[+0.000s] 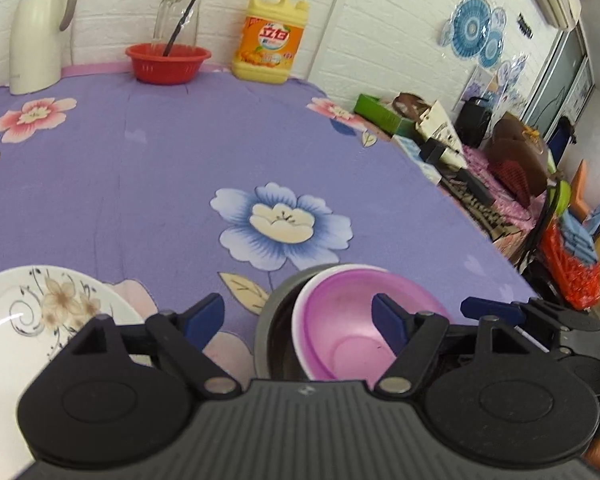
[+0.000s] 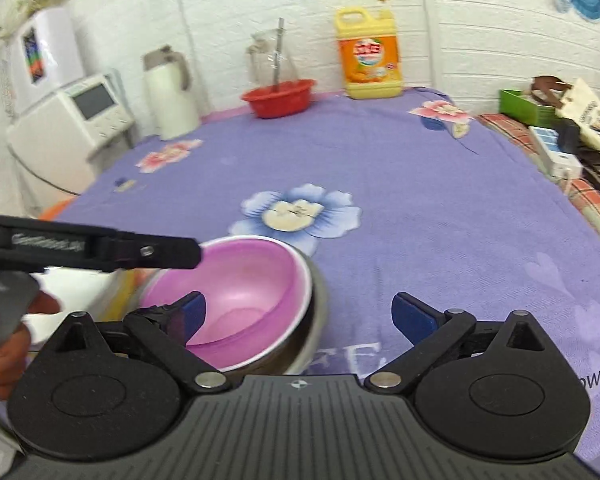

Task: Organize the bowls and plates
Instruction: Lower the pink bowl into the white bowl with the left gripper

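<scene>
Bowls, two nested: pink bowl (image 1: pixel 352 320) in steel bowl (image 1: pixel 274 320); one plate (image 1: pixel 16 320); both grippers' fingers (image 1: pixel 204 314) apart, empty.

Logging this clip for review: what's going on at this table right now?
A person is tidying dishes with a hand-held gripper in each hand. A pink bowl sits tilted inside a metal bowl on the purple flowered tablecloth, with a white floral plate beside them. The left hand-held gripper is open, straddling the bowls' rims without gripping. The right hand-held gripper is open too, one finger over the pink bowl.
</scene>
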`<state>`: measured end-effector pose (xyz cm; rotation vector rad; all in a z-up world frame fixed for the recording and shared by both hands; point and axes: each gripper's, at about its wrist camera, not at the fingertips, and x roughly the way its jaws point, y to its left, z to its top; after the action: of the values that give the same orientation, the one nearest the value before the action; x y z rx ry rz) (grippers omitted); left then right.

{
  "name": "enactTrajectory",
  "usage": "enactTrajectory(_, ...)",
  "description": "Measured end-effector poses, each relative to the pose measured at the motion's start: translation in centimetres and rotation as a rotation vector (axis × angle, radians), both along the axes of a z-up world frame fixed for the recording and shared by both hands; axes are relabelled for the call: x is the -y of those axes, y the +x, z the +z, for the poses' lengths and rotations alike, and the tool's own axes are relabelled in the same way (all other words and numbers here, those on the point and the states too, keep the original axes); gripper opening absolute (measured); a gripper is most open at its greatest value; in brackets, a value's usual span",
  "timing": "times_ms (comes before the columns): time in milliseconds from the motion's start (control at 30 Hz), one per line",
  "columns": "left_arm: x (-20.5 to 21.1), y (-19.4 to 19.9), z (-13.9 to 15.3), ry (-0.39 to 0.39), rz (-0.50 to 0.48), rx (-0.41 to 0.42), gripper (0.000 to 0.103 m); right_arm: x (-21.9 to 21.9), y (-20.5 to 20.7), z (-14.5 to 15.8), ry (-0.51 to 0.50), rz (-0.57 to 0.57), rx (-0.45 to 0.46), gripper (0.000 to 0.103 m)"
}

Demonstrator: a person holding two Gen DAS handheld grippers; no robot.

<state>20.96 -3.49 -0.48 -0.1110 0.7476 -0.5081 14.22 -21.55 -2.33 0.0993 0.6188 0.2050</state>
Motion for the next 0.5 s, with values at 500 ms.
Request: enactTrajectory(500,1.8,1.8,-2.0,0.109,-0.111,-0.055,0.075,-0.2,0.8,-2.2,0.017,-0.049,-0.122,0.103)
